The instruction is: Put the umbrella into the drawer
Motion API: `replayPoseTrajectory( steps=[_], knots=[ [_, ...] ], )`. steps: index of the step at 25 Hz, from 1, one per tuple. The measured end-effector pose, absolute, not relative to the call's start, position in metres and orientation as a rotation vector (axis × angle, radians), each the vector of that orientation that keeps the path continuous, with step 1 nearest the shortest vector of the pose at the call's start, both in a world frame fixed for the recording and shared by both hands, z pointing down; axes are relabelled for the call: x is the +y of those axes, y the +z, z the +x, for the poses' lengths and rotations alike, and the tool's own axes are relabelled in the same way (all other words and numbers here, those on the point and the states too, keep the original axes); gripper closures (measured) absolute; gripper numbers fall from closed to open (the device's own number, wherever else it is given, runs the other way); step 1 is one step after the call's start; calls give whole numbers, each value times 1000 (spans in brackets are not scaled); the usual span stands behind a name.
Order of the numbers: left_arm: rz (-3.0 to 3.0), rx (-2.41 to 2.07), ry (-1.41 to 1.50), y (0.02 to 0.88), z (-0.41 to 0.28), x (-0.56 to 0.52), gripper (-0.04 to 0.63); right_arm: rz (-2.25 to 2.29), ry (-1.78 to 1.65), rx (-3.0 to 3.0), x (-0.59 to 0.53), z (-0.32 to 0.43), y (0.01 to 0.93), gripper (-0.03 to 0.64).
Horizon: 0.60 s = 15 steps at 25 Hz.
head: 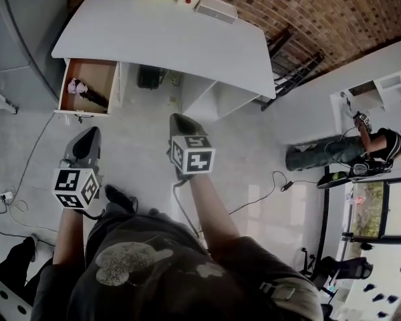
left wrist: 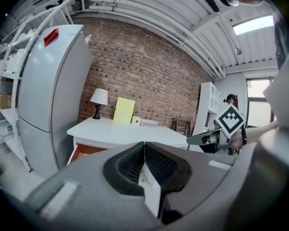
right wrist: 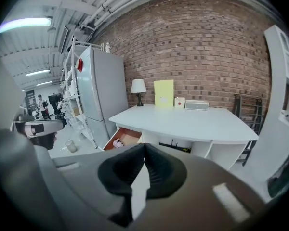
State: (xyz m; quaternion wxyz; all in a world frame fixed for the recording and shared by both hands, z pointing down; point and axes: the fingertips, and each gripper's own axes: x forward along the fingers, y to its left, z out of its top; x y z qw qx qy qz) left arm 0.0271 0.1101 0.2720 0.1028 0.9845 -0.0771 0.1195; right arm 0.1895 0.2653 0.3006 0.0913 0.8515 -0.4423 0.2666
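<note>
The wooden drawer [head: 105,72] stands pulled out at the left end of the white desk [head: 167,39]. In it lies the folded umbrella [head: 88,95], black with a pink end. Both grippers hang over the floor in front of the desk, well short of the drawer. My left gripper [head: 87,135] is shut and holds nothing; its pads meet in the left gripper view [left wrist: 144,146]. My right gripper [head: 180,120] is shut and empty too, pads touching [right wrist: 144,148]. The right gripper view shows the drawer [right wrist: 130,136] with the pink end [right wrist: 118,142] in it.
A grey fridge [left wrist: 48,90] stands left of the desk. A lamp [right wrist: 138,87], a yellow card [right wrist: 164,93] and a white box [head: 216,8] sit along the desk's back by the brick wall. Cables [head: 7,199] trail on the floor. A person [head: 361,146] is at a white shelf, right.
</note>
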Motion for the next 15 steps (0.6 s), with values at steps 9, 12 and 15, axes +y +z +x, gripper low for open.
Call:
replayPoseTrajectory(
  steps=[9, 12, 15],
  knots=[
    [2959, -206, 336, 252, 28, 191, 583, 2601, 760, -1342, 342, 186, 286, 612],
    [2959, -216, 324, 248, 25, 214, 583, 2608, 746, -1358, 365, 183, 280, 612],
    [2961, -223, 325, 247, 22, 238, 583, 2612, 730, -1371, 389, 179, 276, 612]
  ],
)
